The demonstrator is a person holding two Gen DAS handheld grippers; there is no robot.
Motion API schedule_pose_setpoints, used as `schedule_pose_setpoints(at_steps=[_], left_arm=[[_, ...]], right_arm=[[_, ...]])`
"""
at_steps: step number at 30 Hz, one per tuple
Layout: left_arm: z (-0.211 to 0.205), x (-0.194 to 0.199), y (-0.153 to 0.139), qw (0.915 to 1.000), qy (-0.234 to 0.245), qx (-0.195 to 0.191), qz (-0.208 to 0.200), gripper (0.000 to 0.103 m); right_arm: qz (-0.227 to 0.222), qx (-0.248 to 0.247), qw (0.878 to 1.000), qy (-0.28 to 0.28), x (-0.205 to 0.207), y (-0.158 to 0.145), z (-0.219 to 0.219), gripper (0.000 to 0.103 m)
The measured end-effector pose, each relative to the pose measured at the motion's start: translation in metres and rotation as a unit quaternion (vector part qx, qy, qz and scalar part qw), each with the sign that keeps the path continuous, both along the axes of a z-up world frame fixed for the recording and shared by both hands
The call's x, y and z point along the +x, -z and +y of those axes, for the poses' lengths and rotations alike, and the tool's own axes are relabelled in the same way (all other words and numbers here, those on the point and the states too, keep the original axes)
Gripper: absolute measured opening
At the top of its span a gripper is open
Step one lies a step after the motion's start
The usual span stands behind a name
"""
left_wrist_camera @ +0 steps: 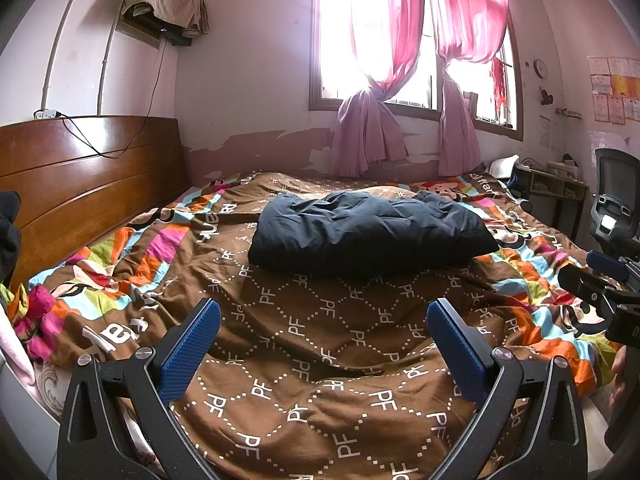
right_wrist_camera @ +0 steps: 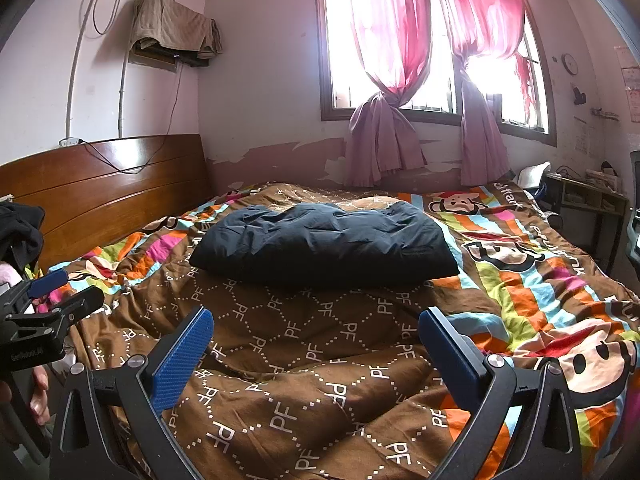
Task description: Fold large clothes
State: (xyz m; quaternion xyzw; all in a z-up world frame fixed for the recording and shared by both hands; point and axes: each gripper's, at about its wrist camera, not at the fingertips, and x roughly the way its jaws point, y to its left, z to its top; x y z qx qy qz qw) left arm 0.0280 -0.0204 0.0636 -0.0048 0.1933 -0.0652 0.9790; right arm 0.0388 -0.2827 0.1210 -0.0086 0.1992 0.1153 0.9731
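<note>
A dark navy padded garment [left_wrist_camera: 368, 232] lies folded into a thick rectangular bundle in the middle of the bed; it also shows in the right wrist view [right_wrist_camera: 324, 248]. My left gripper [left_wrist_camera: 324, 312] is open and empty, held above the near part of the quilt, well short of the bundle. My right gripper [right_wrist_camera: 316, 320] is open and empty too, at about the same distance from it. The right gripper shows at the right edge of the left wrist view [left_wrist_camera: 600, 284], and the left gripper at the left edge of the right wrist view [right_wrist_camera: 52, 300].
A brown quilt with PF letters and bright cartoon stripes [left_wrist_camera: 320, 360] covers the bed. A wooden headboard [left_wrist_camera: 80, 184] stands on the left. Dark clothes [right_wrist_camera: 20, 232] lie at the far left. A desk [left_wrist_camera: 556, 188] and a black office chair [left_wrist_camera: 616, 200] stand on the right under the pink curtains.
</note>
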Motion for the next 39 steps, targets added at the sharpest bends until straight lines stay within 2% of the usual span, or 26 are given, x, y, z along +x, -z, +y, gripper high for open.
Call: schedule_pose_setpoints(at_steps=[39], left_arm=[[-0.0009, -0.0013, 0.0029, 1.0, -0.001, -0.002, 0.003, 0.101]], right_arm=[[0.001, 0.0, 1.0, -0.001, 0.0003, -0.0009, -0.0011, 0.103]])
